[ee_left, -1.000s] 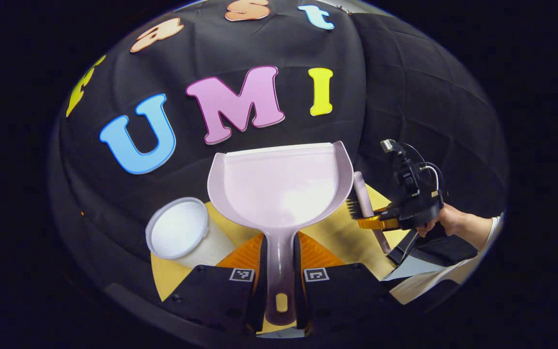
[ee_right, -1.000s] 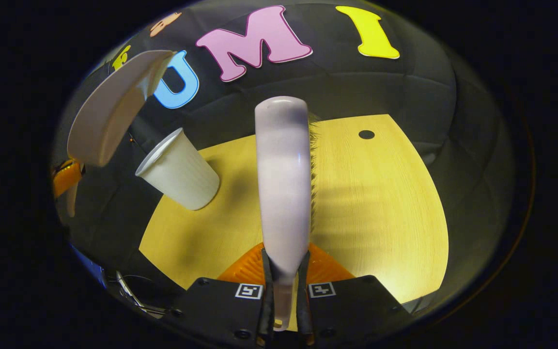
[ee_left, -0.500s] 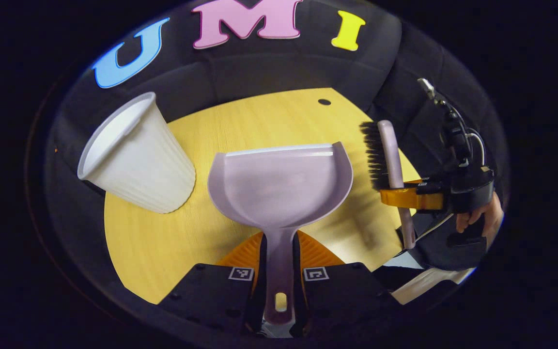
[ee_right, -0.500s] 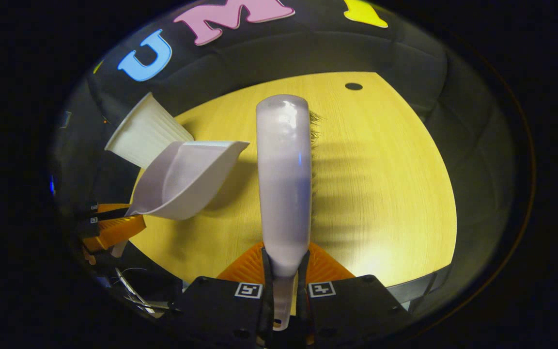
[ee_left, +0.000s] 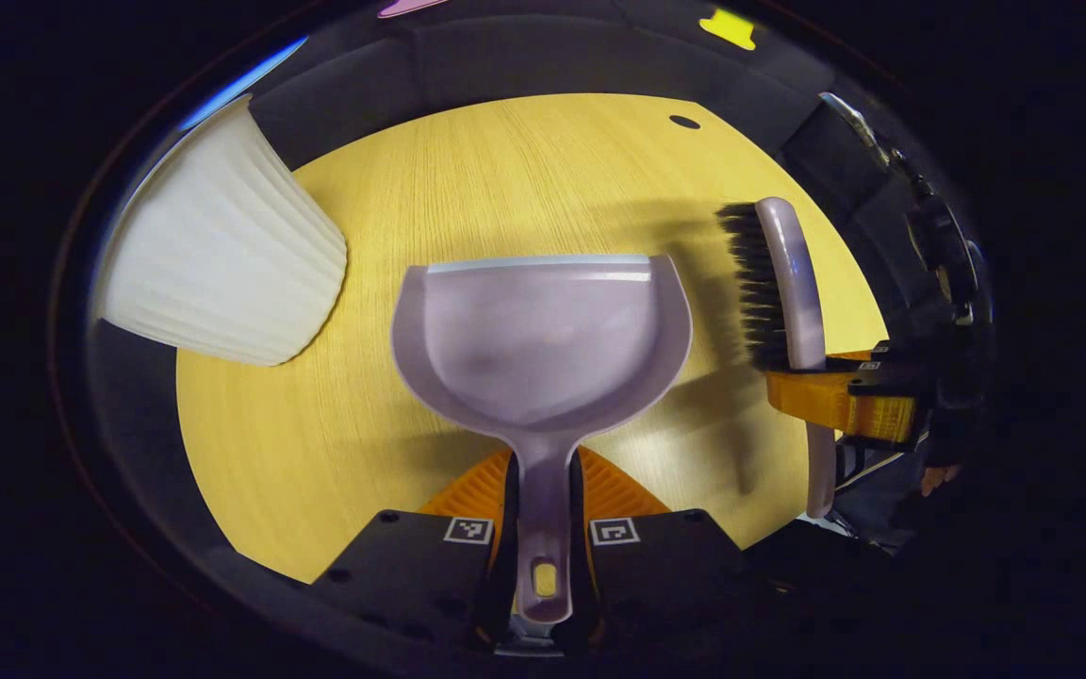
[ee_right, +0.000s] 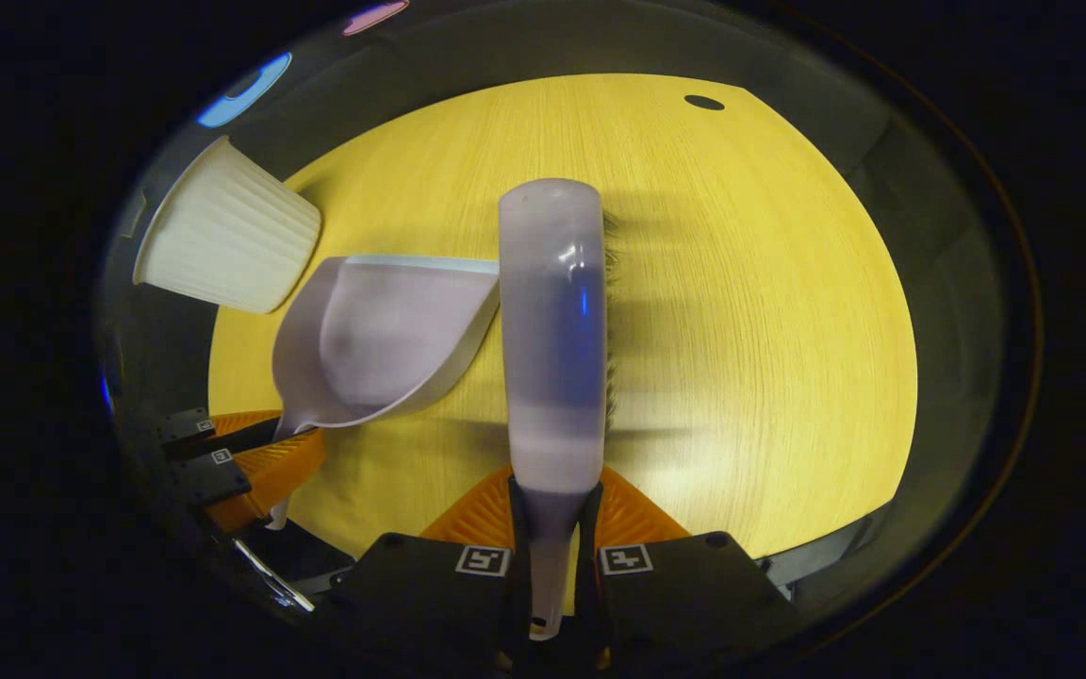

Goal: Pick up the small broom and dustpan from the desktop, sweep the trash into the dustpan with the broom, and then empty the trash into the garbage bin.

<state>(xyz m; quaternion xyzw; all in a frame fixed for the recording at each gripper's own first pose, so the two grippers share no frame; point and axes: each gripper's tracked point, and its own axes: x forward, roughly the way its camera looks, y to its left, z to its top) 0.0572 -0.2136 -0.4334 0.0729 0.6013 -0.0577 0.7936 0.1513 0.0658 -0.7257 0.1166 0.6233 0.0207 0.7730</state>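
Left hand-held gripper is clamped on the handle of the pale dustpan, at frame centre over the yellow table. At upper left stands a white ribbed garbage bin. At right, the right hand-held gripper is clamped on the small broom, bristles facing the dustpan.

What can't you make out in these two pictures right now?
- Inside of the white bin: left gripper view, its own ribbed wall hides it.
- Broom bristles: right gripper view, mostly behind the broom's back.
- Dustpan underside and the table beneath: left gripper view, covered by the pan.
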